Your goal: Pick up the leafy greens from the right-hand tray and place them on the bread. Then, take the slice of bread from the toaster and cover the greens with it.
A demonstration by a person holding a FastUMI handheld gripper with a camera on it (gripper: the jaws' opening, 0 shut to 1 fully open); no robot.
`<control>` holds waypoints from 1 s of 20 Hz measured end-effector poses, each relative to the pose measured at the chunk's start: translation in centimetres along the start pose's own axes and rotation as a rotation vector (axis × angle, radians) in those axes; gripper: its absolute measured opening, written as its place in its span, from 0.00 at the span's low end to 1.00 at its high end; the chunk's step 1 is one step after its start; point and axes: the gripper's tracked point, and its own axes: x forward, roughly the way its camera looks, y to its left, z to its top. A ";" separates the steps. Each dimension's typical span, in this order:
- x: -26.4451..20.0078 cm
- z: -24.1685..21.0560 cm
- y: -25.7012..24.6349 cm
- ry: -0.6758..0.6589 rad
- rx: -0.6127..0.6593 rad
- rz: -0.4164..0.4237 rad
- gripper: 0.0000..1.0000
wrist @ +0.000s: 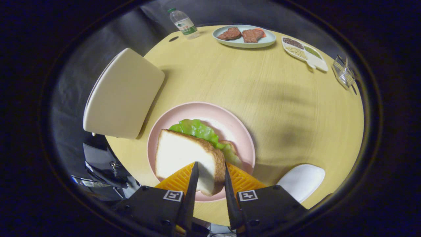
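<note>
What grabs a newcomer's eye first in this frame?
The bread slice, clamped between the gripper jaws and held tilted over the pink plate. Just beyond it, green lettuce pokes out from underneath, lying on the plate. Far across the round wooden table, a pale plate of meat patties sits beside a water bottle.

My tongs (pixel 210 171) pinch the near corner of a white bread slice (pixel 184 154) with a brown crust, tilted over the lettuce (pixel 197 129). The crinkly green lettuce lies under it on what looks like another slice (pixel 230 144) on the pink plate (pixel 210 110).
</note>
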 end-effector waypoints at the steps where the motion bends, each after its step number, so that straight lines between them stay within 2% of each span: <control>1: -0.2 0.1 -0.3 -0.014 0.000 -0.019 0.52; 4: -1.4 0.5 -0.9 -0.077 -0.011 -0.065 0.68; 7: -3.4 1.2 -0.3 -0.157 0.018 -0.055 0.84; 9: -5.3 1.9 0.3 -0.223 0.062 -0.020 0.95; 12: -9.1 3.9 -0.2 -0.372 0.177 0.015 0.96; 14: -12.2 5.3 -1.3 -0.503 0.257 0.004 0.96; 18: -20.5 6.5 -5.1 -0.806 0.390 -0.093 0.97; 20: -24.8 6.1 -7.1 -0.952 0.403 -0.193 0.96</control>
